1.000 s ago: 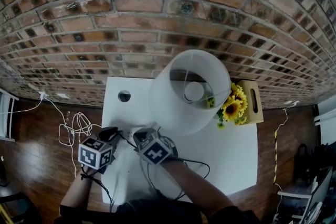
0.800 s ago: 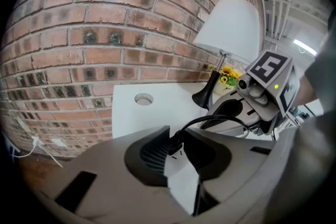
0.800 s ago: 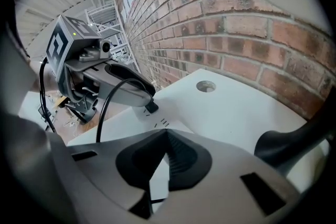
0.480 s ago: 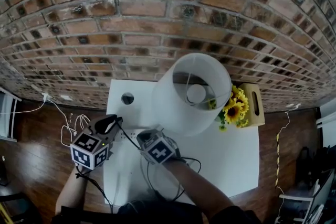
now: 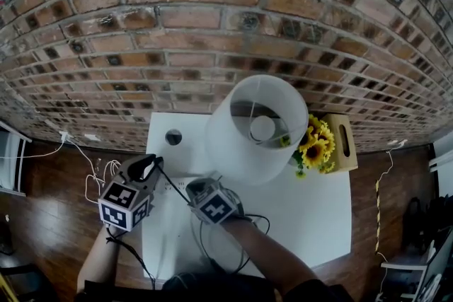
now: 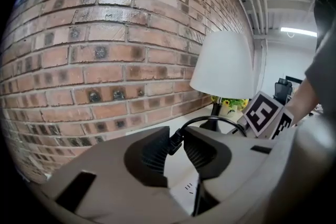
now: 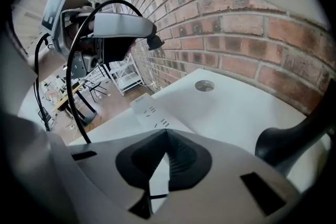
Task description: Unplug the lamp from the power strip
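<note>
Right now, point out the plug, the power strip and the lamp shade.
plug (image 6: 175,142): left gripper view, its black body.
power strip (image 7: 151,113): right gripper view, white top face beside the slots.
lamp shade (image 5: 228,146): head view, outer wall.

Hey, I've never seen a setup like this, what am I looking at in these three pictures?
A person holds a two-jaw gripper in each hand. One picture is from a head camera looking down; the other two are from cameras riding on the grippers. On the white table: a lamp, sunflowers, a power strip. The left gripper pinches a black plug in the air, clear of the strip. The right gripper is shut on nothing, near the strip.
</note>
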### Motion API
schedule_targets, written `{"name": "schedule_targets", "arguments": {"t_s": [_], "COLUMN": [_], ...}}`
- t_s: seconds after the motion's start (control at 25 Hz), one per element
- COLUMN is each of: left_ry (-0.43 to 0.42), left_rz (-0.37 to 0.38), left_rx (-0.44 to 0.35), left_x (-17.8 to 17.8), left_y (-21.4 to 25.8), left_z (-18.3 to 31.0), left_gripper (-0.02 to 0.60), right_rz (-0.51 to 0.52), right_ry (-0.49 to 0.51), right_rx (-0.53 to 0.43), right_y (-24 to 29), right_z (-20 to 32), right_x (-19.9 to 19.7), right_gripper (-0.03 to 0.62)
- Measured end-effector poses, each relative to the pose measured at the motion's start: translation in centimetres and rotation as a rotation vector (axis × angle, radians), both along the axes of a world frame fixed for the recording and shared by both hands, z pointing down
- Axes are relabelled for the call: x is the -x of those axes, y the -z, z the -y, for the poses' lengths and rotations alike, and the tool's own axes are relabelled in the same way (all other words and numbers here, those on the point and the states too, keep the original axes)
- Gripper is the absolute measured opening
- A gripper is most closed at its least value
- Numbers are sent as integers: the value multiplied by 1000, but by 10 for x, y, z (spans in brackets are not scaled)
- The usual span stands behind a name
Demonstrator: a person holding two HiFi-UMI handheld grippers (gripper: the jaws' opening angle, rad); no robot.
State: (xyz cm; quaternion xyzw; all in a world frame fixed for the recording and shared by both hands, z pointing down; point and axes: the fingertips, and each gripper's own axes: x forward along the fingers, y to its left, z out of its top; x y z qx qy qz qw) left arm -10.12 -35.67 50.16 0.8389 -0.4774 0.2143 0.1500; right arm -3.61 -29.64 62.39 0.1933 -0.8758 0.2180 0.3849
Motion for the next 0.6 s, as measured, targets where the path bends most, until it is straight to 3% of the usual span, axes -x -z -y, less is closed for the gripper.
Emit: {"name": "schedule_targets", "arguments": {"t_s": [0.6], "left_ry": [-66], "left_rz": [100], "left_rx": [6], "left_x": [-10], "left_y": [-26], "left_z": [69], "left_gripper": [98], "right_rz": [3], "right_ry": [-8], "right_rx": [4], "right_y": [-1], "right_z": [0], "right_x": [-1], "right_gripper": [2]}}
